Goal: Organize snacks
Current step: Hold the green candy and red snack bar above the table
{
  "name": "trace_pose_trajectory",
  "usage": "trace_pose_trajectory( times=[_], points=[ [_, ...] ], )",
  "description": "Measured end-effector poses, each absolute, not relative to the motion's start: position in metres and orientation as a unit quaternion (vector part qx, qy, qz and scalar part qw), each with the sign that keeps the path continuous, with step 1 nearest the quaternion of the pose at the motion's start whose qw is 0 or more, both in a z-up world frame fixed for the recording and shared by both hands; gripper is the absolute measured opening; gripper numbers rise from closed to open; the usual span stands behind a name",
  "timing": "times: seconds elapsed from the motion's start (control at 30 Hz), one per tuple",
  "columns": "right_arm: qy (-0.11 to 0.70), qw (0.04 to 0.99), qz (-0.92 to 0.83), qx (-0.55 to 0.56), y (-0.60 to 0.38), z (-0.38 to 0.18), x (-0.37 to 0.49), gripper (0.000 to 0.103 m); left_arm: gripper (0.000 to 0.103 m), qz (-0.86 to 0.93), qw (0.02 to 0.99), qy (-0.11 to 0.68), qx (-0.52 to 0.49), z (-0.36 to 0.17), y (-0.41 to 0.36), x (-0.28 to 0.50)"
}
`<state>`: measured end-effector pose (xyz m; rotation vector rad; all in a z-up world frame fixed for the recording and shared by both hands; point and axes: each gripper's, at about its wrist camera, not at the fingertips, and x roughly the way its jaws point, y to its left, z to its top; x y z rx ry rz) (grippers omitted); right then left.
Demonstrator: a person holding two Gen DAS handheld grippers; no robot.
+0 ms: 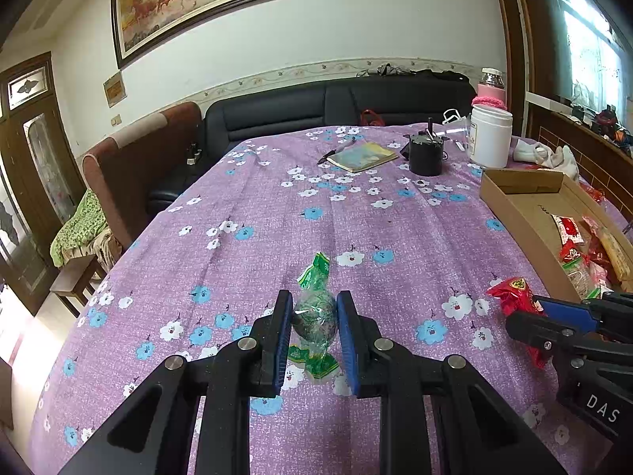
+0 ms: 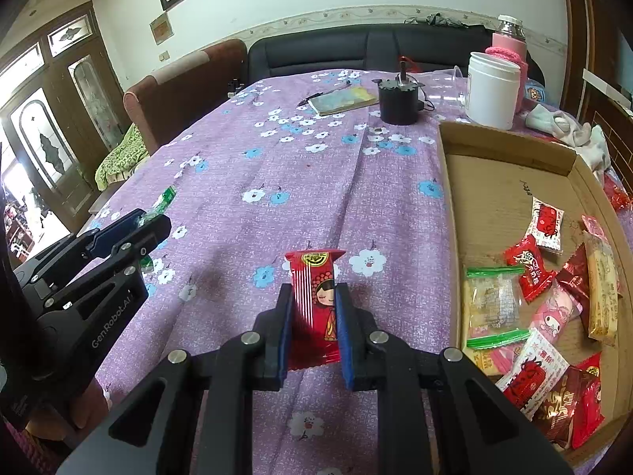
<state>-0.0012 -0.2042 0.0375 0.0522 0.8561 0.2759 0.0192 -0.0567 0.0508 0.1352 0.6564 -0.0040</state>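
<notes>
My left gripper [image 1: 314, 308] is shut on a green-wrapped candy [image 1: 315, 312], its twisted ends sticking out above and below the blue pads, just over the purple flowered tablecloth [image 1: 277, 213]. My right gripper [image 2: 314, 301] is shut on a red snack packet [image 2: 315, 301] printed with a cartoon girl, held upright. In the left wrist view the right gripper [image 1: 534, 304] shows at the right edge with the red packet [image 1: 510, 295]. In the right wrist view the left gripper [image 2: 148, 223] shows at the left with the green candy [image 2: 162, 202]. A cardboard tray [image 2: 451, 182] at the right holds several wrapped snacks [image 2: 526, 308].
At the table's far end lie a notebook [image 1: 362, 156] with a pen, a black cylinder [image 1: 425, 156], a white jar [image 1: 488, 136] and a pink-sleeved bottle [image 1: 490, 91]. White cloth [image 1: 548, 156] lies beyond the tray [image 1: 514, 206]. A dark sofa [image 1: 316, 111] and a brown armchair [image 1: 130, 158] border the table.
</notes>
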Motion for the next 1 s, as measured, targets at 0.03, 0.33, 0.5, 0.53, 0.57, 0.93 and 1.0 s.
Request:
trace_pose_trajectory(
  times=[0.03,0.33,0.5,0.53,0.57,0.93,1.0],
  points=[
    [0.414,0.900,0.133,0.025,-0.2048,0.0375,-0.0009,0.019,0.024,-0.002,0.944,0.323,0.067,0.0507,-0.0568,0.0191],
    [0.413,0.901,0.132,0.026,-0.2054,0.0372,-0.0005,0.019,0.024,-0.001,0.945,0.320,0.070,0.0514,-0.0572,0.0181],
    [0.411,0.902,0.131,0.027,-0.2069,0.0376,-0.0002,0.019,0.024,0.001,0.945,0.318,0.072,0.0510,-0.0569,0.0172],
    [0.411,0.902,0.131,0.028,-0.2072,0.0377,-0.0004,0.019,0.024,0.001,0.945,0.318,0.072,0.0511,-0.0567,0.0174],
    [0.411,0.902,0.130,0.028,-0.2072,0.0380,-0.0006,0.019,0.024,0.001,0.946,0.317,0.072,0.0511,-0.0565,0.0173],
    [0.408,0.903,0.130,0.028,-0.2074,0.0397,-0.0017,0.019,0.024,0.004,0.947,0.313,0.075,0.0515,-0.0572,0.0167],
    [0.408,0.903,0.129,0.029,-0.2075,0.0397,-0.0017,0.019,0.024,0.004,0.947,0.312,0.075,0.0516,-0.0573,0.0167]
  ],
)
